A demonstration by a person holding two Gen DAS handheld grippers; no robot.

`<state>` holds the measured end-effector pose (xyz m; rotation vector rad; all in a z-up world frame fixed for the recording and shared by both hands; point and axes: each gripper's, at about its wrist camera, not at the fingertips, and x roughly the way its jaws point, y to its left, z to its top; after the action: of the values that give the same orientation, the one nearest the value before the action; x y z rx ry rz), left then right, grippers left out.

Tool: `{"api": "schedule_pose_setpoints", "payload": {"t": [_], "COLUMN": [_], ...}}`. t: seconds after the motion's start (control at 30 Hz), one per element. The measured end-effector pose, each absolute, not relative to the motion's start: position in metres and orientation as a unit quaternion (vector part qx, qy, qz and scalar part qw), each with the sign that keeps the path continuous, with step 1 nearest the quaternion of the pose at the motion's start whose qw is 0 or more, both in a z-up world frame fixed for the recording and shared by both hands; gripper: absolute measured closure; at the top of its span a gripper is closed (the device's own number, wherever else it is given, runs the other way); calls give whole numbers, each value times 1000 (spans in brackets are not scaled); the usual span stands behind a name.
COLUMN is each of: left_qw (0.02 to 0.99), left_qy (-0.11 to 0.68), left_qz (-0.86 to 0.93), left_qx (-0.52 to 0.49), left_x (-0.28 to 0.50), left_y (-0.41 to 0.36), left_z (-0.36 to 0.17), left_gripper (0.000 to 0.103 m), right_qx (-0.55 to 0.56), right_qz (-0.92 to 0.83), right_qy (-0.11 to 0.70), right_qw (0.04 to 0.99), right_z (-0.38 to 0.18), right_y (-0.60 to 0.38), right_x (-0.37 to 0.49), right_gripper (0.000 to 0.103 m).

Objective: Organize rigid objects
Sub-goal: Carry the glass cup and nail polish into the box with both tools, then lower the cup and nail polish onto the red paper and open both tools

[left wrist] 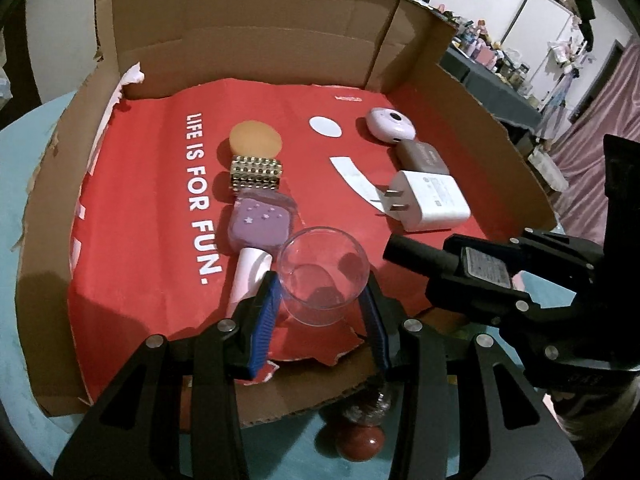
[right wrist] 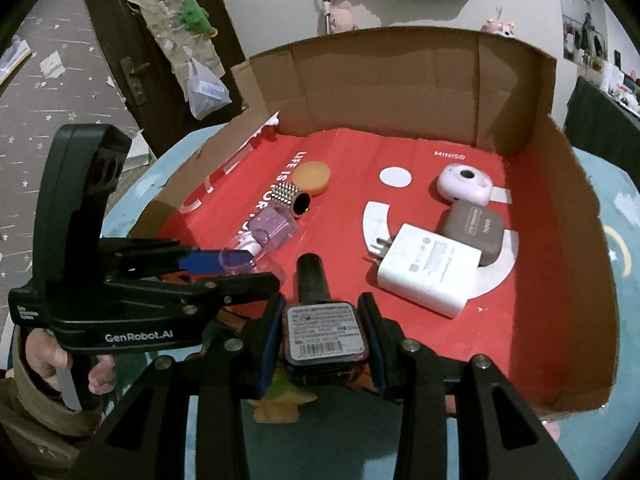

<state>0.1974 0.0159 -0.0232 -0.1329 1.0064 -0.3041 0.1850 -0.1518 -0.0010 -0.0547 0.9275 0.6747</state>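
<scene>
Left wrist view: the left claw (left wrist: 320,292) is gripping a clear round plastic cup (left wrist: 323,276) at lower centre, over the red-lined cardboard tray (left wrist: 256,40).

Right wrist view: the right claw (right wrist: 320,332) is clenching a dark nail-polish bottle with a black cap (right wrist: 322,328) at lower centre. Both seem to be going to placement; next, each needs lowering beside its row.

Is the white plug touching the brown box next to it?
Touching. The right wrist view shows the white plug lying against the brown box, overlapping its near edge with no red showing between.

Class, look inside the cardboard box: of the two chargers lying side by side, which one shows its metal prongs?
The white charger. Its two prongs stick out at one end; the brown one beside it shows none.
</scene>
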Motion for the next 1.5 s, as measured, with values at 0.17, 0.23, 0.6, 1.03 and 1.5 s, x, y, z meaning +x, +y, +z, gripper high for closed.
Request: {"api": "schedule_pose_setpoints", "payload": {"t": [0.17, 0.23, 0.6, 1.03, 1.5], "left_qw": [862, 864, 870, 876, 881], "left_qy": [482, 481, 476, 472, 467], "left_qz": [-141, -136, -119, -94, -73], "left_qx": [-68, -64, -50, -25, -22], "left_x": [201, 202, 209, 214, 221], "left_y": [19, 20, 22, 20, 26], "left_z": [-26, -26, -26, -25, -25], "left_gripper": [65, 65, 65, 65, 65], "right_qx": [-19, -13, -37, -44, -11], "right_qz": [318, 318, 295, 263, 214], "right_qy": [453, 456, 457, 445, 435], "right_qw": [833, 831, 839, 855, 875], "right_z": [-7, -9, -16, -23, -23], "right_y": [-151, -152, -148, -153, -161], "right_x": [191, 193, 201, 215, 235], "right_gripper": [64, 64, 64, 65, 65]}}
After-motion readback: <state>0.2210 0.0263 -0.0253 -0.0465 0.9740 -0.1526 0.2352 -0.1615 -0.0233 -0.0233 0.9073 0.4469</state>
